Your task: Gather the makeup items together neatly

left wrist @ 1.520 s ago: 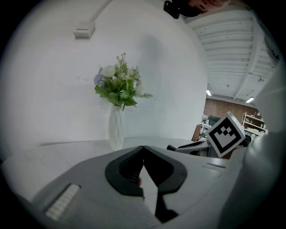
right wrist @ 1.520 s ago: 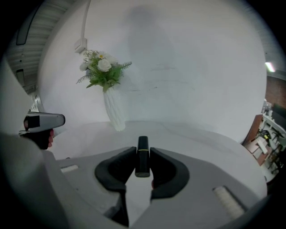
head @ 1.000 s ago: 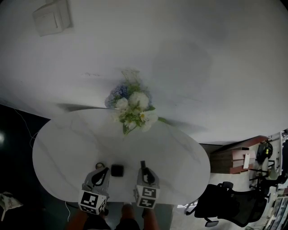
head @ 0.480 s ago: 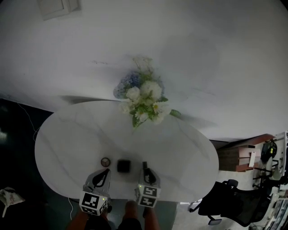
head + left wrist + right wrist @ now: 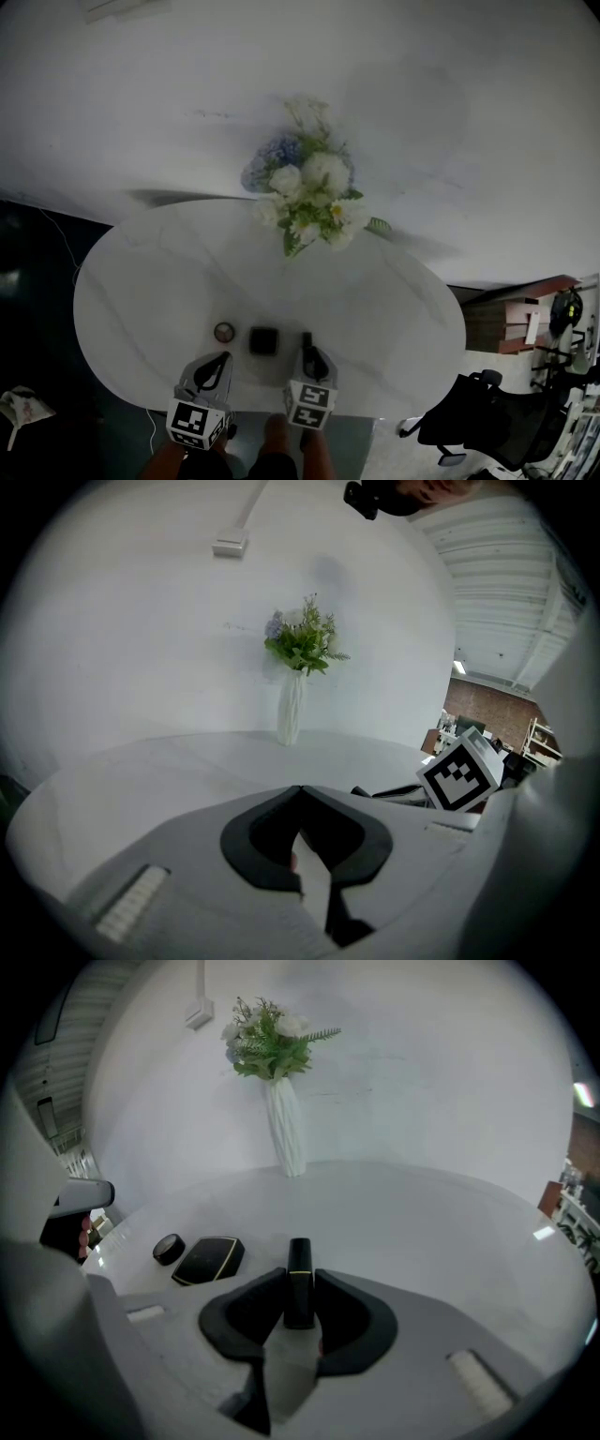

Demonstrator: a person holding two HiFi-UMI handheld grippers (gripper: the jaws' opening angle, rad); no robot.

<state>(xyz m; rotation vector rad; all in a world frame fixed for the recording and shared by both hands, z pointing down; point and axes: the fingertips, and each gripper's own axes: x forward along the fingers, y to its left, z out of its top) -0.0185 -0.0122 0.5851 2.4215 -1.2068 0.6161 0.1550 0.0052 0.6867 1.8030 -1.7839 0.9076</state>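
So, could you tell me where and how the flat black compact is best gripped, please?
Probably across two opposite straight sides of the black compact, from above: it lies flat on the table, so only its thin edges offer purchase. Keep clear of the small round pot beside it.

head view: vase (image 5: 286,1133) was hidden under flowers (image 5: 314,192) | wall plate (image 5: 122,7) cut by top edge | person's arms (image 5: 161,461) cut by bottom edge | round jar (image 5: 224,332) too small for lid detail | left gripper view: jar and compact (image 5: 263,340) hidden behind left gripper (image 5: 300,793) body | right gripper view: lipstick tube (image 5: 299,1258) lower end hidden between jaws of right gripper (image 5: 299,1277)
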